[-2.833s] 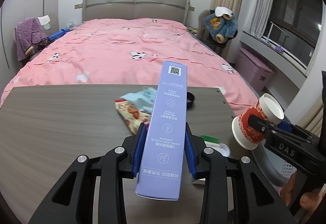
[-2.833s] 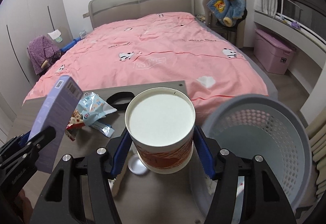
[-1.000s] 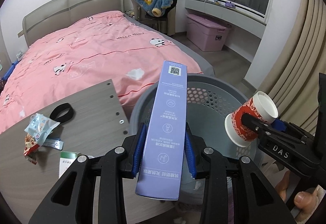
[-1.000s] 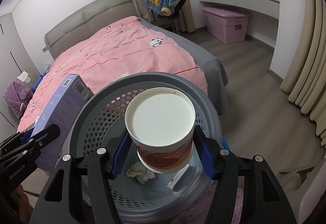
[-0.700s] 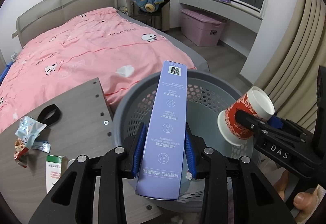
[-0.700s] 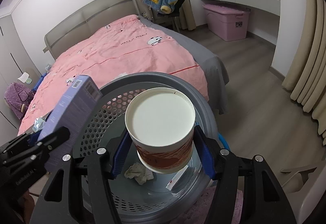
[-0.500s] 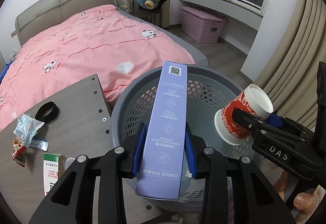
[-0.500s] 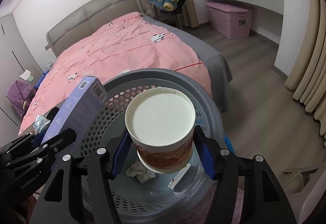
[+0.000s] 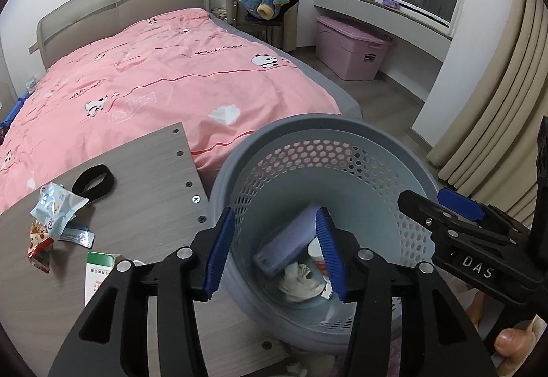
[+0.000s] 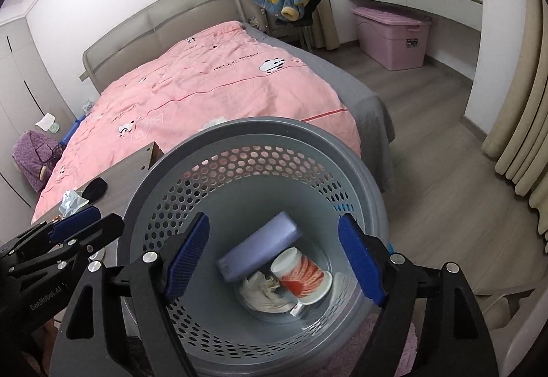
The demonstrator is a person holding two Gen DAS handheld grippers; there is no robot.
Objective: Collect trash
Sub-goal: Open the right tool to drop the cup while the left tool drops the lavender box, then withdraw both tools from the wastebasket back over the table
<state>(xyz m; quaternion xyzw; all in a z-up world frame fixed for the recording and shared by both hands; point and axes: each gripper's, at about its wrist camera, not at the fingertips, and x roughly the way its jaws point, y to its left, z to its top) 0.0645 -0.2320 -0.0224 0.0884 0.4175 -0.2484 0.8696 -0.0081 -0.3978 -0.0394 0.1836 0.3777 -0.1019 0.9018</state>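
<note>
- My left gripper (image 9: 274, 250) hangs over the basket (image 9: 342, 137), jaws spread wide with nothing between them.
- My right gripper (image 10: 274, 257) is over the same basket, jaws wide and empty too.
- Down in the basket lie the purple box (image 10: 260, 250), tilted, and the red-and-white cup (image 10: 303, 276) on its side just beside it (a crumpled tissue (image 10: 262, 291) touches both).
- On the surface (image 9: 144, 205) left of the basket I see a snack wrapper (image 9: 54, 209), a green-and-white box (image 9: 99, 274) and a black band (image 9: 92, 183).
</note>
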